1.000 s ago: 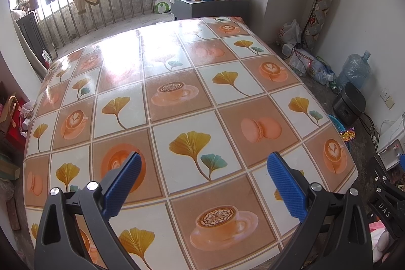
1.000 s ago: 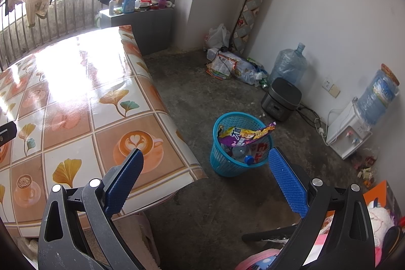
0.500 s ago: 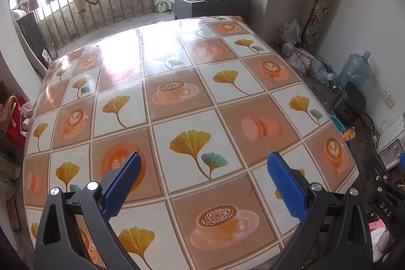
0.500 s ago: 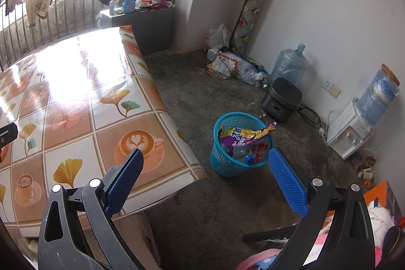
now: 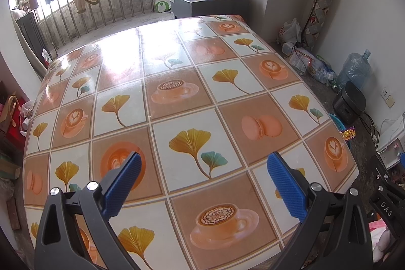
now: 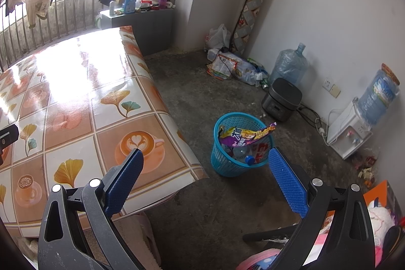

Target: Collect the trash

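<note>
My left hand-held gripper (image 5: 202, 181) hangs above the near part of the surface (image 5: 177, 98), its blue-padded fingers (image 5: 286, 186) spread wide and holding nothing; the glossy cloth, printed with ginkgo leaves, coffee cups and macarons, carries nothing loose in this view. My right hand-held gripper (image 6: 205, 179) is likewise spread and empty, pointed past the surface's right edge toward the concrete floor (image 6: 202, 92). There the blue mesh basket (image 6: 222, 163) stands just beside the surface's near right corner, and the trash lies in it: a purple and yellow snack wrapper (image 6: 246, 137) draped across its rim, with a clear plastic bottle (image 6: 241, 154) with a blue cap and a red and white packet beneath. Farther right, a black rice cooker (image 6: 282, 99) sits near the wall, a water jug (image 6: 289, 65) behind it, and more wrappers and bags (image 6: 233, 65) are heaped in the far corner.
</note>
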A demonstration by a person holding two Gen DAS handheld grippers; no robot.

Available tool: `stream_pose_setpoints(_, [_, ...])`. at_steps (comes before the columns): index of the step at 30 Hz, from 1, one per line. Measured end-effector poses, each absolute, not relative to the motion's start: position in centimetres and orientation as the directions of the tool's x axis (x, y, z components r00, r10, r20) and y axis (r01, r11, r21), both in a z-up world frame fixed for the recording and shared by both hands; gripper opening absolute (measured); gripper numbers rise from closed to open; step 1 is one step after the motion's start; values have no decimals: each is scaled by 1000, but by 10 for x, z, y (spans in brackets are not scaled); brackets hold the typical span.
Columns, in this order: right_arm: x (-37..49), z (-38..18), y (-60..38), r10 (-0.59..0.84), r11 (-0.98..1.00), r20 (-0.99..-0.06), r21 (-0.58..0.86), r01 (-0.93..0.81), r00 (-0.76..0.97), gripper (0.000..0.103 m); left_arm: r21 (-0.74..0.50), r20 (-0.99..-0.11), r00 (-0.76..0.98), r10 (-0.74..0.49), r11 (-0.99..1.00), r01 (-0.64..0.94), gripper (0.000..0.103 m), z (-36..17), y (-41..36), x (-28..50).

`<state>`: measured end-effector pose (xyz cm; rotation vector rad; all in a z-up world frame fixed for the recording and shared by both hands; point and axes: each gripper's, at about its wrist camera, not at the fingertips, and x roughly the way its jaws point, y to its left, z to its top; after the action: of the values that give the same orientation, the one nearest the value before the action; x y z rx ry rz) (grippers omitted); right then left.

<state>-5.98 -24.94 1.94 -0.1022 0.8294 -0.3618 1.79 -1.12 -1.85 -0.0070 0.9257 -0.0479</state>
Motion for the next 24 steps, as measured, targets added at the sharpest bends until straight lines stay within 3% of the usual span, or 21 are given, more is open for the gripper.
stream_pose_setpoints(24, [-60,20,-247,-352,934,-702,-226,275,619,95,-24,-798,601,-43,999,39,97,-19,-10,18])
